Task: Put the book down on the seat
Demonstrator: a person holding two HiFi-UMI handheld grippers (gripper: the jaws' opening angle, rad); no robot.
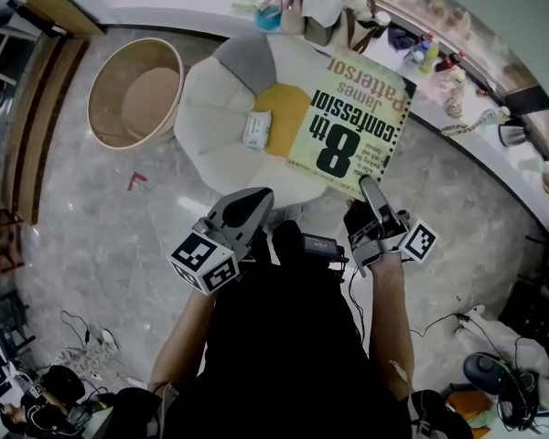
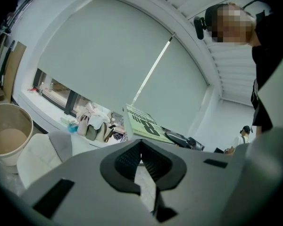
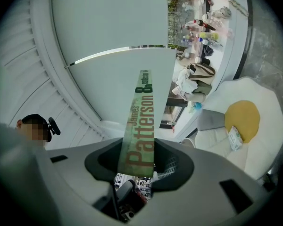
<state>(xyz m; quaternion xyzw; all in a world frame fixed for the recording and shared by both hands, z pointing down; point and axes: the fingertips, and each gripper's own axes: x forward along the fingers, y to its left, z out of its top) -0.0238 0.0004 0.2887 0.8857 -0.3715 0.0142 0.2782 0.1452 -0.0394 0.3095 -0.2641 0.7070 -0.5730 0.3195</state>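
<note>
Hanging above the seat (image 1: pixel 220 99), the book (image 1: pixel 352 122) is clamped by its spine in the half-parted right gripper (image 3: pixel 137 166); the left gripper (image 2: pixel 141 142) is closed, empty. Flat lowering before release is advised.

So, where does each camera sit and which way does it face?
Head view: on the head, down at the seat; arms and torso show.
Left gripper view: on the left gripper, up at a blind; shut jaws show.
Right gripper view: on the right gripper, along the book its jaws grip.
Shared: all show book and seat.
</note>
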